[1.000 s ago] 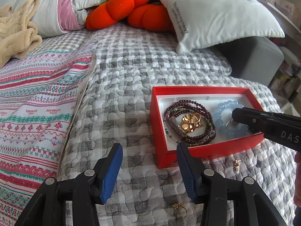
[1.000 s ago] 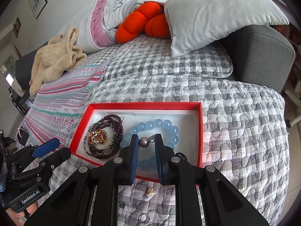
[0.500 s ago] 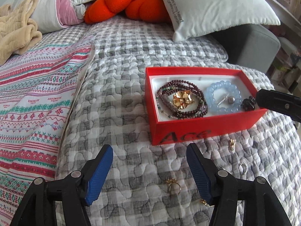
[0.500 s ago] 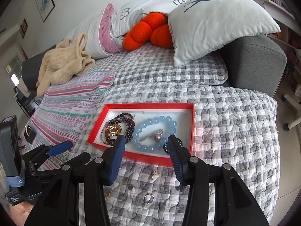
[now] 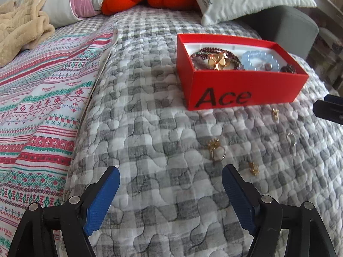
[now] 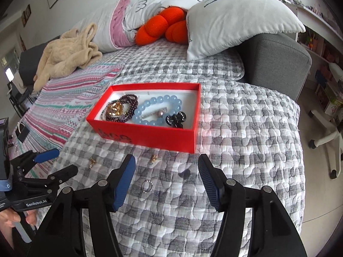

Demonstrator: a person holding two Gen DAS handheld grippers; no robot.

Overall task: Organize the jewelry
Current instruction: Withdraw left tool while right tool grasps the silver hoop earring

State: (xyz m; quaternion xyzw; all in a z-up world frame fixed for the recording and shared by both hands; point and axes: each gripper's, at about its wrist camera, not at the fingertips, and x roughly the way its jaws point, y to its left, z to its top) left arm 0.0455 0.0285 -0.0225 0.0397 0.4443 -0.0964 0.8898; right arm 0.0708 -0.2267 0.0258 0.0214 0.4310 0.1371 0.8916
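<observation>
Right now both tools hang tilted down over the near part of the grey checked quilt (image 5: pixel 150 111), with nothing between their blue pads. The left tool (image 5: pixel 170 194) stands wide and its jaws are opening; in the right wrist view it shows at the left edge (image 6: pixel 57 160), gripped from below by a hand (image 6: pixel 12 218). The right tool (image 6: pixel 167 177) is also spread, jaws opening, over bare quilt and a small ring.

Just beyond them sits the red box (image 6: pixel 148 136), open-topped, with "Ace" printed on its near wall. Inside, a coil of dark red beads with a gold flower piece (image 6: pixel 116 109) lies at the left, a pale blue bead bracelet (image 6: pixel 158 111) in the middle with a pearl-tipped pin across it, and a black clip (image 6: pixel 176 118) at the near right corner.

Loose pieces lie on the quilt near the box: a gold ring (image 5: pixel 216 150), a small gold earring (image 5: pixel 254 168), a silver ring (image 6: pixel 147 186), and another gold trinket (image 6: pixel 154 158) just beside the box's near wall.

To the left a striped patterned blanket (image 5: pixel 42 107) covers the bed, with a beige fleece garment (image 6: pixel 66 53) bunched on it. At the far end rest an orange knot cushion (image 6: pixel 163 27) and a white deer pillow (image 6: pixel 240 21) against a grey armrest (image 6: pixel 278 64).
</observation>
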